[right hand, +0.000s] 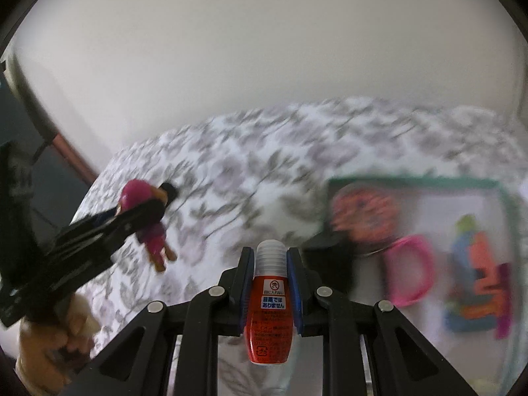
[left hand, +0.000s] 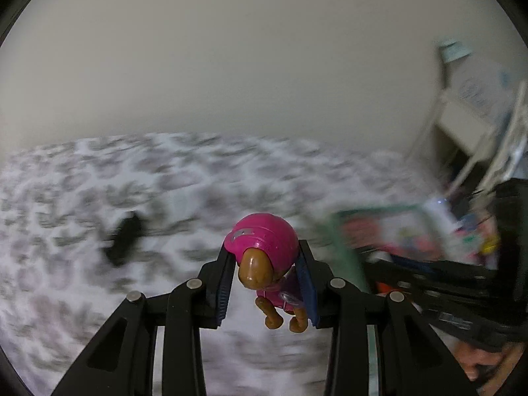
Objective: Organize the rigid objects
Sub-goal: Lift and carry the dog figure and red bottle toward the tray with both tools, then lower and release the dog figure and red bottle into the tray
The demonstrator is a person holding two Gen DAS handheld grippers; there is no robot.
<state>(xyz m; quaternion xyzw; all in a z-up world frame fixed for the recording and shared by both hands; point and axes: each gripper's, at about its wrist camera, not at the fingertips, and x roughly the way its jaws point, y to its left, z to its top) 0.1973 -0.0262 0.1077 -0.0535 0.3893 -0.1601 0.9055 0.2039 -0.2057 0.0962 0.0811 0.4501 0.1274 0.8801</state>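
Both grippers are carrying loads above the patterned bedspread: the left gripper is pinching a light, hard-plastic pup figure at its torso, the right gripper squeezing a small, slick red bottle mid-body.

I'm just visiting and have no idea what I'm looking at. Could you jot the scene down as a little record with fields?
Left tool: shut on a toy dog in a pink helmet, held off the bed
Right tool: shut on a small red bottle with Japanese print and a clear ribbed cap
Surface: bedspread with a grey leaf pattern
Container: green-rimmed box holding colourful toys, blurred
Other: dark object lying on the bedspread, too blurred to name
Backdrop: plain wall
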